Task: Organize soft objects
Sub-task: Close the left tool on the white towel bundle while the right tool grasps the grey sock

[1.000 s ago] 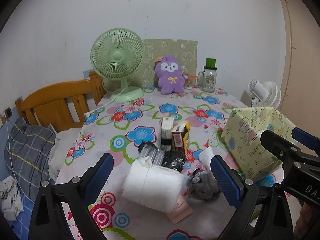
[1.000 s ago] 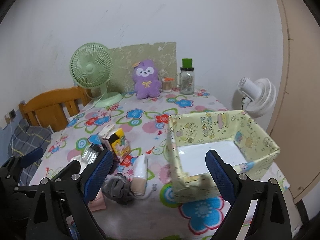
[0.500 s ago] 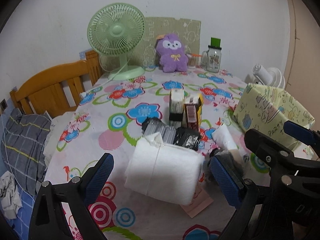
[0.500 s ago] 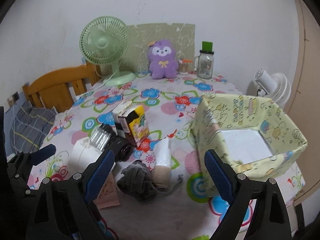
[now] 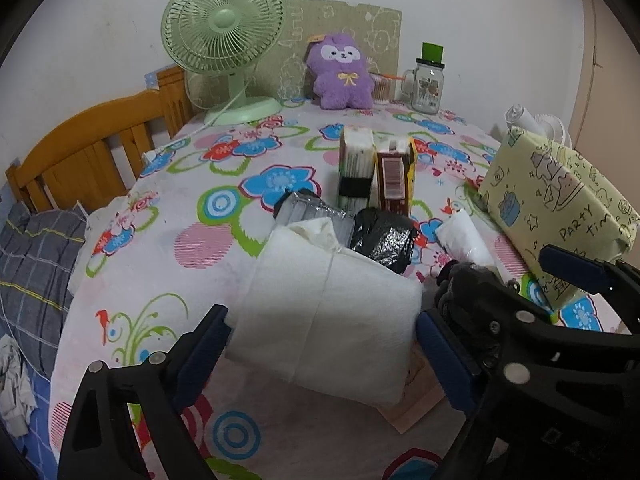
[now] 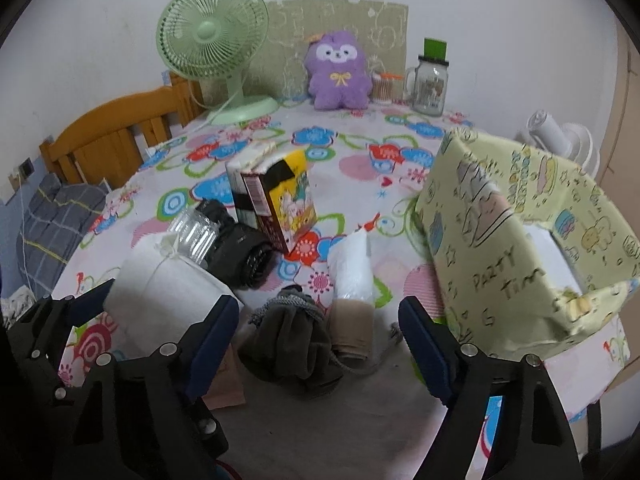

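Observation:
A white folded soft bundle (image 5: 332,312) lies on the floral tablecloth, between the open blue pads of my left gripper (image 5: 320,344); it also shows in the right wrist view (image 6: 168,292). A grey drawstring pouch (image 6: 296,340) and a beige-and-white rolled cloth (image 6: 354,280) lie just ahead of my open right gripper (image 6: 318,332), which holds nothing. A yellow-green patterned box (image 6: 520,248) stands open at the right. A purple plush toy (image 5: 342,72) sits at the far edge.
Two cartons (image 6: 280,200), a clear plastic pack (image 6: 192,232) and a black wrapped item (image 5: 384,240) stand mid-table. A green fan (image 5: 224,32) and a glass jar (image 5: 428,80) are at the back. A wooden bed frame (image 5: 80,160) is left; a white fan (image 6: 560,140) right.
Both grippers have moved forward and down toward the table. The white bundle now lies between the left pads, and the pouch and roll sit closer before the right gripper.

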